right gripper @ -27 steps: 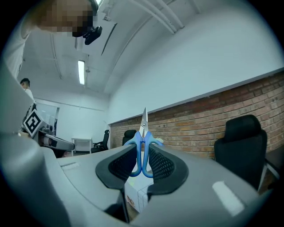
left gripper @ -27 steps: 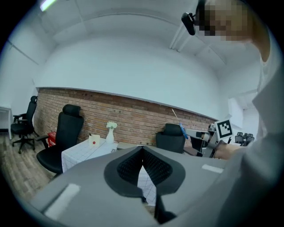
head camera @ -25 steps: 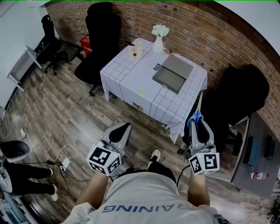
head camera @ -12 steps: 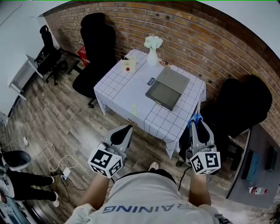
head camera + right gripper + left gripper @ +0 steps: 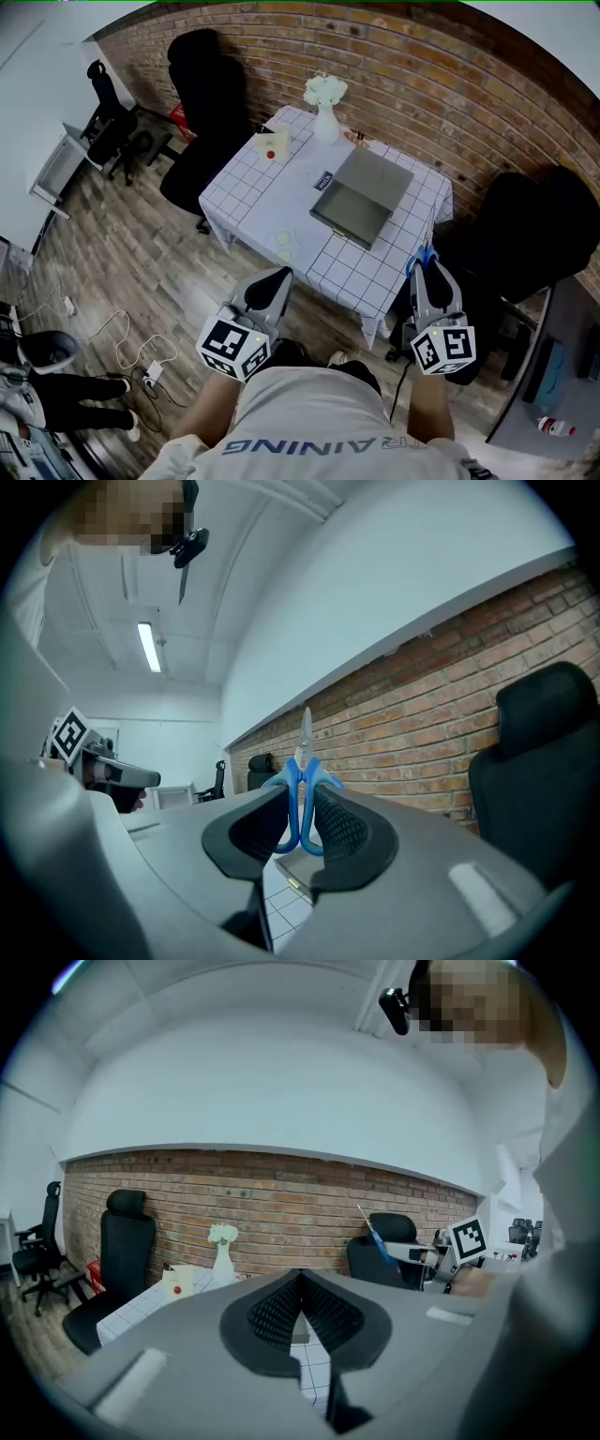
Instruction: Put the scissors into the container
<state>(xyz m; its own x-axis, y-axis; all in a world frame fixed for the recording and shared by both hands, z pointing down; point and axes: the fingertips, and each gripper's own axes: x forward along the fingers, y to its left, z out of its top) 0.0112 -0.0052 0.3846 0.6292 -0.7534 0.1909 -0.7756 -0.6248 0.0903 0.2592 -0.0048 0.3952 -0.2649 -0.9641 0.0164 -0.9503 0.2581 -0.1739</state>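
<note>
Blue-handled scissors [image 5: 303, 761] stand upright, blades up, between the jaws of my right gripper [image 5: 302, 794], which is shut on the handles. In the head view that gripper [image 5: 429, 272] and the scissors [image 5: 427, 255] hover just off the table's near right corner. The container [image 5: 361, 197], a shallow grey open box, lies on the white checked tablecloth [image 5: 272, 192], ahead and to the left of the scissors. My left gripper [image 5: 267, 286] hangs before the table's near edge. In the left gripper view its jaws [image 5: 300, 1279] meet at the tips with nothing between them.
A white vase of flowers [image 5: 325, 98], a cream box with a red dot [image 5: 272, 142], a small dark card [image 5: 323, 178] and a small clear cup [image 5: 284, 242] share the table. Black office chairs [image 5: 211, 84] [image 5: 525, 225] flank it against the brick wall. Cables [image 5: 141, 347] lie on the wooden floor.
Both grippers have been carried forward to the table's near edge, and the person's feet now stand close to the cloth. The scissors stay in the right gripper.
</note>
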